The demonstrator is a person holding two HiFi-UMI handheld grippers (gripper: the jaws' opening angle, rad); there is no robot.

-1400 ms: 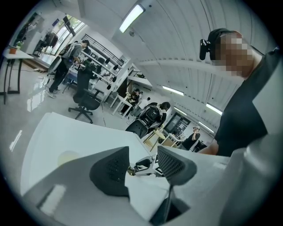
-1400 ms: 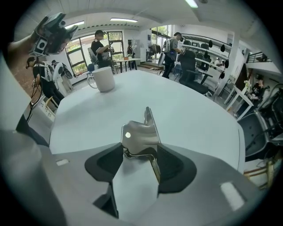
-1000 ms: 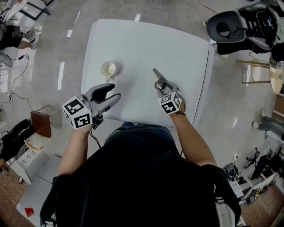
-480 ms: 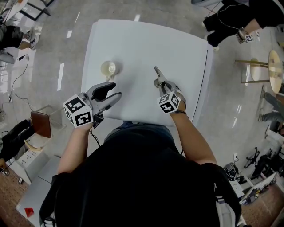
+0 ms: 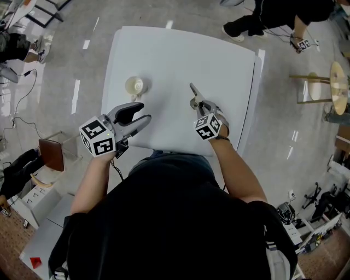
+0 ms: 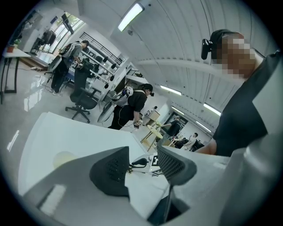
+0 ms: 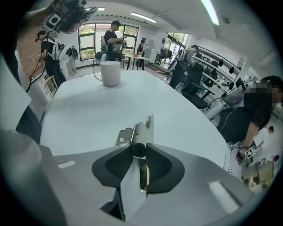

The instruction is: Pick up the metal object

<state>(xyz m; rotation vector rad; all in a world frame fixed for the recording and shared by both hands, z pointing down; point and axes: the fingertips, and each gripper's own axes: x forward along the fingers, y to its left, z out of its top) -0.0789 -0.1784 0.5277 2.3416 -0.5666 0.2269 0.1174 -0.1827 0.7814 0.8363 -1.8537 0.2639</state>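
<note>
The metal object, a thin flat silvery piece with a notched end, lies at the right of the white table. My right gripper points steeply down at its near end. In the right gripper view the metal object stands between the dark pads and they press on it; these jaws have just been closing. Its far end sticks out past my right gripper. My left gripper hangs open over the table's front left edge, with nothing between the fingers of my left gripper.
A white mug stands on the table's left half; in the right gripper view the mug is far beyond the jaws. The table's right edge is close to my right hand. A person and a round stool are on the floor beyond.
The right gripper's jaws have closed onto the metal object and the gripper has rolled slightly. Both hands stay where they were. People in the background have moved.
</note>
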